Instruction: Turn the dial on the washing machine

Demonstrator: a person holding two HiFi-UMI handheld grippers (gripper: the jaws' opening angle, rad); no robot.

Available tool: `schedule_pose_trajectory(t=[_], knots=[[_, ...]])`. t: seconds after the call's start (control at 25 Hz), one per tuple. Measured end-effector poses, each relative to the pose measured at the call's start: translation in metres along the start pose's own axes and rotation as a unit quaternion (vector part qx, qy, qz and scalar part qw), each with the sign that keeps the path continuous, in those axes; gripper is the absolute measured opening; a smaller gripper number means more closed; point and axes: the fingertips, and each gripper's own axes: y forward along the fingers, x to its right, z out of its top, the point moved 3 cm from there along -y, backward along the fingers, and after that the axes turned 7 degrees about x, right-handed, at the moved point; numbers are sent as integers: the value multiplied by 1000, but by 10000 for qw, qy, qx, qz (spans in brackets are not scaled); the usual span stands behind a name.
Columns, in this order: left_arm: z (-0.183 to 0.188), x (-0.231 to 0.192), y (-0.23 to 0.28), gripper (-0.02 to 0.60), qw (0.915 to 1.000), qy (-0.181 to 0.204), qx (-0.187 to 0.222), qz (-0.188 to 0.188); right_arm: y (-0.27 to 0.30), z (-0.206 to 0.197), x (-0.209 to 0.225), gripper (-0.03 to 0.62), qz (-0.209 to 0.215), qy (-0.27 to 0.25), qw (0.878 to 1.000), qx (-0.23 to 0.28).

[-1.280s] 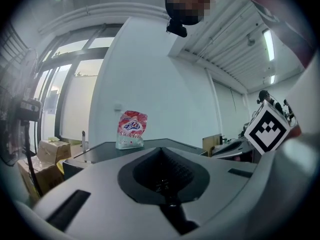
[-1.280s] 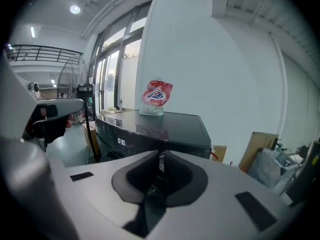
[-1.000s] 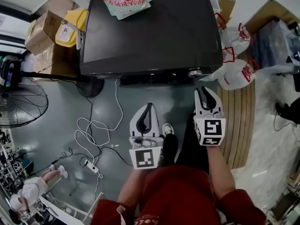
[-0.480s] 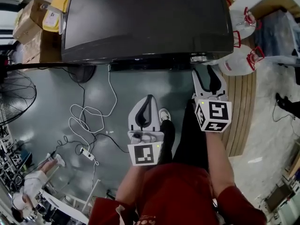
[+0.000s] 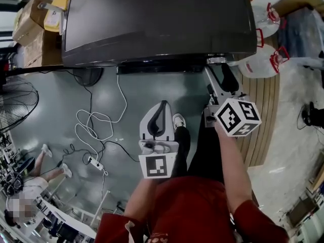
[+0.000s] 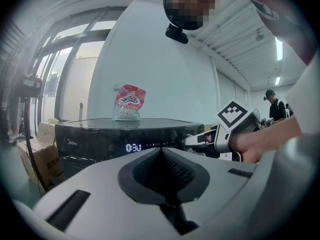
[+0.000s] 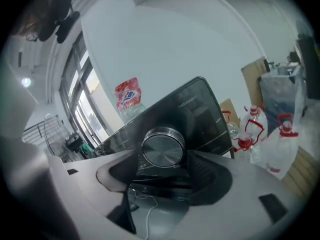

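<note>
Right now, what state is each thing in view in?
Washing machine: on, display lit.
Dial: between the right tongs' jaws, not pinched.
Right tongs: open, jaws have just been opening around the dial.
Left tongs: shut, empty.
Detergent bag: upright on the machine's top.

the washing machine (image 5: 157, 19) is a dark, glossy black box filling the upper part of the head view, with a flat, reflective top. its front control strip runs along its lower edge in that frame. the dial (image 5: 216, 60) is a round, brushed-silver knob with a ringed rim, standing out from the right end of that strip. in the right gripper view the dial (image 7: 162, 146) sits near centre frame, seen face-on. a lit display (image 6: 133, 147) glows on the front panel, left of centre in the left gripper view.
</note>
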Motion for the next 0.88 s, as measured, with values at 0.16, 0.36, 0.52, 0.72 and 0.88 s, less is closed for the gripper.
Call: schedule_pose_trajectory(t=[0.16, 0.36, 0.52, 0.72, 0.88], knots=[[-2, 3, 0, 9, 10000, 16, -14, -30, 5, 1, 4, 311, 18, 565, 9983, 106], [-1, 5, 2, 9, 10000, 15, 2, -59, 8, 3, 3, 284, 55, 731, 9971, 206], [-1, 6, 4, 9, 10000, 26, -23, -80, 8, 3, 4, 282, 2, 603, 9979, 240], [-2, 3, 2, 9, 10000, 14, -41, -73, 8, 4, 2, 279, -7, 493, 9985, 218], [-2, 1, 2, 9, 10000, 16, -61, -47, 8, 5, 2, 279, -30, 168, 9997, 175]])
